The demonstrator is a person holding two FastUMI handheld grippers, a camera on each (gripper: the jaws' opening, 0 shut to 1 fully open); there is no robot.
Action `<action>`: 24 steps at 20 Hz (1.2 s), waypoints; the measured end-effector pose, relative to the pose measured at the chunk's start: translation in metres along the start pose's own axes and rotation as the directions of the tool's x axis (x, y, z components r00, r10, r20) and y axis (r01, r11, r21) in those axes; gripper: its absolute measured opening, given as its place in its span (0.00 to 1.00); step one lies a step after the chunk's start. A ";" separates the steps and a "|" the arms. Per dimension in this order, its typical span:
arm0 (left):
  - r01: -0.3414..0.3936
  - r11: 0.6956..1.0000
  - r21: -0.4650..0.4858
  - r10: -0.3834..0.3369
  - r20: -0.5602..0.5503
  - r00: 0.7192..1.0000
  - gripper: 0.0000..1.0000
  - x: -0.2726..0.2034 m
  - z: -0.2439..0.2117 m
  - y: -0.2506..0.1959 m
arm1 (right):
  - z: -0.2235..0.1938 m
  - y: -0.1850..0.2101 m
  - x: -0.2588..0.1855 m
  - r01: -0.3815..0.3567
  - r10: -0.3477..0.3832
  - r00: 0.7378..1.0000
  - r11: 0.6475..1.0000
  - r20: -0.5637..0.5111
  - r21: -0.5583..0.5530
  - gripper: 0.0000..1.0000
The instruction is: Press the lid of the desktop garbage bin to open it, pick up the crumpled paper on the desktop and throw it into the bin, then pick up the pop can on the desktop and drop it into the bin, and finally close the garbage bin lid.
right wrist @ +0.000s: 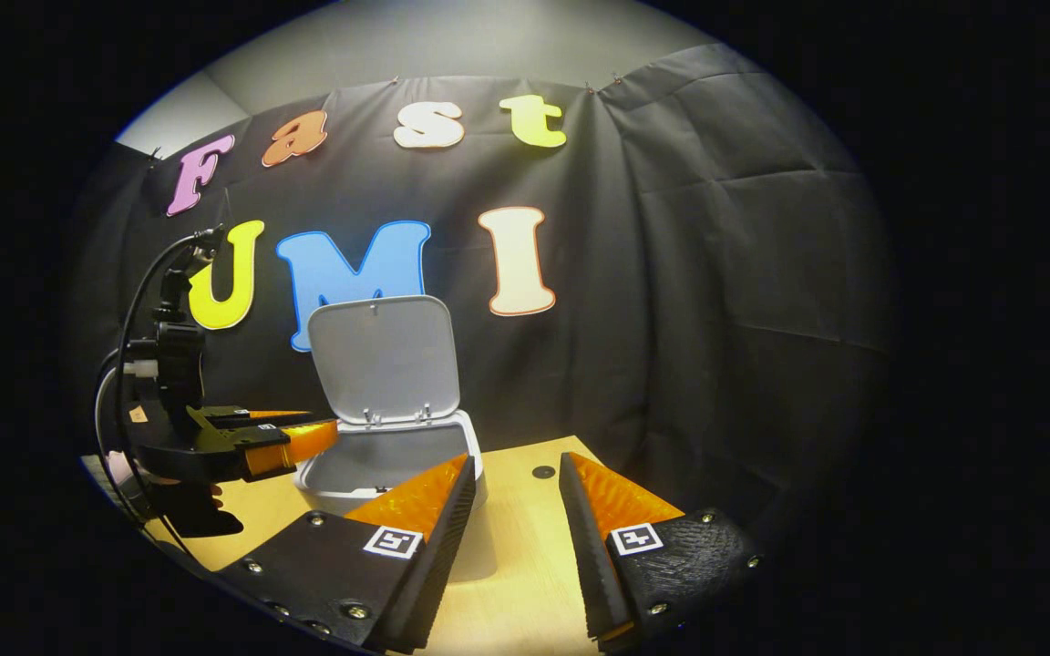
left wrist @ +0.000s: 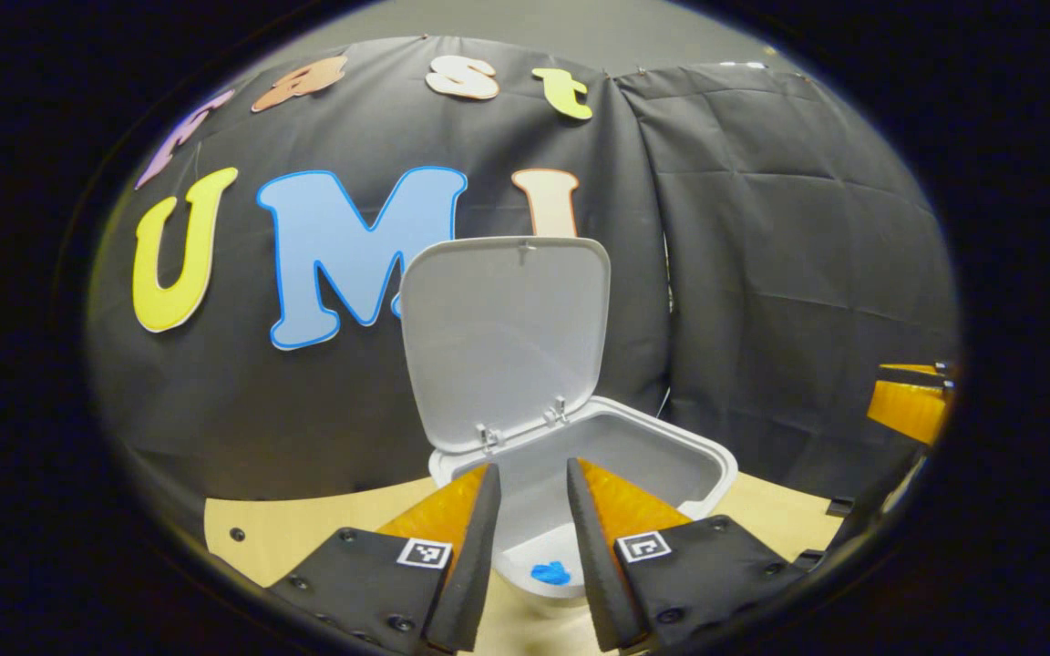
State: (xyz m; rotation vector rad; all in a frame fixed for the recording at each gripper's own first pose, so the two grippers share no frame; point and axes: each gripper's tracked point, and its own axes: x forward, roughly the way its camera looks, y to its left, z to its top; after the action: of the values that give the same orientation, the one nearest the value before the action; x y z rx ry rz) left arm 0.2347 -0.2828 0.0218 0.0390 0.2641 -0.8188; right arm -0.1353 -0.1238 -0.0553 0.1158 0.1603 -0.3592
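One bin (left wrist: pixel 580 474) sits at lower centre of the left gripper view, its lid (left wrist: pixel 505 337) standing up, open, against the cloth wall. The left claw (left wrist: pixel 534 547) hangs just before the bin's front rim, its two fingers parted with a clear gap and nothing between them. Through that gap I see one small blue mark (left wrist: pixel 550 573) on the bin's front — perhaps the press button, I cannot tell. At the right edge of the frame one more claw (left wrist: pixel 910 405) pokes in, too cut off to say how it stands. The bare bench (left wrist: pixel 306 528) shows at lower left. No paper and no can are in sight here, so I judge they are either in the bin already or out of frame.

In the right gripper view, one bin (right wrist: pixel 388 460) stands left of centre, lid (right wrist: pixel 384 360) up. The right claw (right wrist: pixel 518 538) at the bottom is parted and empty, over the bench (right wrist: pixel 525 565). The left claw (right wrist: pixel 293 439) reaches in from the left edge beside the bin's rim, one cable (right wrist: pixel 128 328) looping above it.

The risks as I see them — a push low on the bin's front would slide or tip the light bin rather than close it; and two claws so near one bin could knock together.
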 end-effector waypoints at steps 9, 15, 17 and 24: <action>-0.194 0.978 -0.073 0.194 -0.018 0.981 0.54 -0.063 -0.021 0.089 | -0.066 0.067 -0.008 -0.214 0.207 0.963 0.977 -0.175 -0.021 0.64; -0.314 0.943 -0.112 0.311 -0.040 0.949 0.55 -0.113 -0.040 0.135 | -0.128 0.118 -0.024 -0.409 0.376 0.857 0.912 -0.352 -0.021 1.00; -0.341 0.932 -0.120 0.338 -0.046 0.940 0.51 -0.125 -0.047 0.143 | -0.150 0.133 -0.030 -0.468 0.410 0.815 0.883 -0.409 -0.048 1.00; -0.399 0.905 -0.146 0.393 -0.066 0.917 0.51 -0.153 -0.063 0.157 | -0.222 0.161 -0.047 -0.624 0.460 0.671 0.774 -0.582 -0.107 1.00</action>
State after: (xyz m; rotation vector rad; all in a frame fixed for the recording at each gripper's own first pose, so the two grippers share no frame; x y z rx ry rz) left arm 0.2352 -0.0571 -0.0117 -0.0398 0.3401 -0.3897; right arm -0.1509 0.0731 -0.2517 -0.0464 0.7147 0.3304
